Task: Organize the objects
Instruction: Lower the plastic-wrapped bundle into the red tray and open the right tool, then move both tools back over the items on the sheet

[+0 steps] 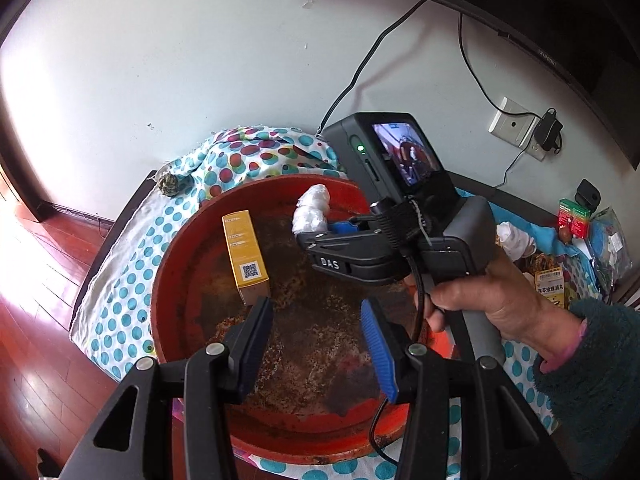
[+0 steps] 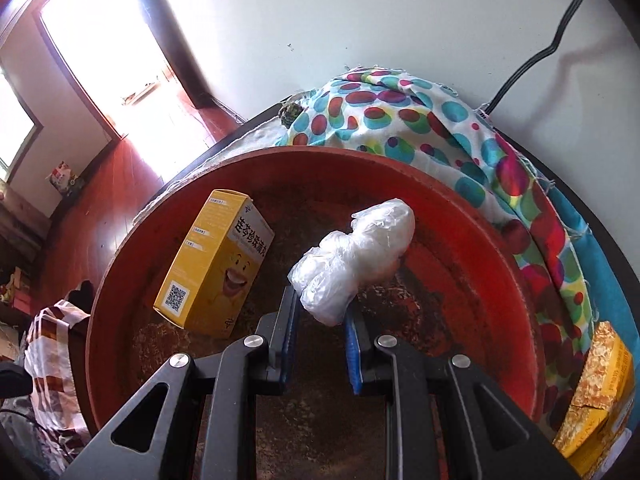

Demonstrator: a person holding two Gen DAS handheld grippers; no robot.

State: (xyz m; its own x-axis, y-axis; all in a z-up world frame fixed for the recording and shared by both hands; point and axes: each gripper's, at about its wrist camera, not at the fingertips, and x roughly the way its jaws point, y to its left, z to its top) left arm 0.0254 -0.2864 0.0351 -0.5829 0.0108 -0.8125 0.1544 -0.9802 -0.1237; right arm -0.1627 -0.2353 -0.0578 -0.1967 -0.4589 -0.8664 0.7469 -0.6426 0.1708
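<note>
A round red tray with a worn brown bottom lies on a dotted cloth; it also shows in the right wrist view. A yellow box stands in it, also visible in the right wrist view. My right gripper is shut on a white plastic-wrapped bundle and holds it over the tray; the left wrist view shows that gripper with the bundle. My left gripper is open and empty above the tray's near side, just right of the yellow box.
A colourful dotted cloth is bunched behind the tray against the white wall. Another yellow box lies right of the tray. Packets and boxes crowd the table's right end. A cable hangs down the wall. Wooden floor lies left.
</note>
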